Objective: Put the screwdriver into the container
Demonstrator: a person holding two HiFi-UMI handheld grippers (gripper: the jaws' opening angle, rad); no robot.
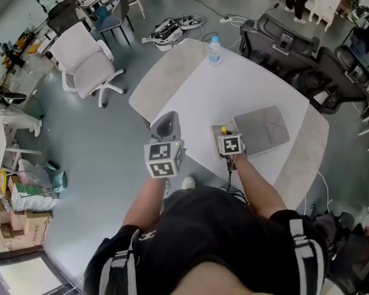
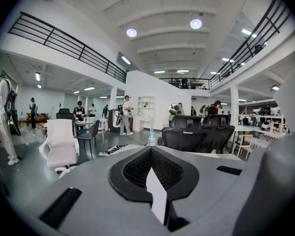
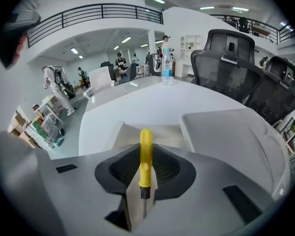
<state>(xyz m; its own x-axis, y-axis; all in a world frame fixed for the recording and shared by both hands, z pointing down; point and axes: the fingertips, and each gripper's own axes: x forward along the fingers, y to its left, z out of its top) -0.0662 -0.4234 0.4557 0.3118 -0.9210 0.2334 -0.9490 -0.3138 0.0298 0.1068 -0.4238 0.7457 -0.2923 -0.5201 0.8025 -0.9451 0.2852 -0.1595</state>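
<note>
A yellow-handled screwdriver (image 3: 145, 154) is clamped between the jaws of my right gripper (image 3: 145, 146), handle pointing forward and metal shaft back toward the camera. Just ahead and below lies the open beige container (image 3: 125, 134), with its grey lid (image 3: 231, 136) folded out to the right. In the head view the right gripper (image 1: 226, 131) hovers over the container (image 1: 214, 135) at the table's near edge, and the yellow handle (image 1: 224, 129) just shows. My left gripper (image 1: 166, 123) is raised off the table's left side, jaws together on nothing (image 2: 150, 150).
A water bottle (image 1: 214, 50) stands at the far edge of the white table (image 1: 197, 97). Black office chairs (image 1: 295, 54) crowd the far right side. A white chair (image 1: 83, 63) stands on the floor to the left, and people move about in the background.
</note>
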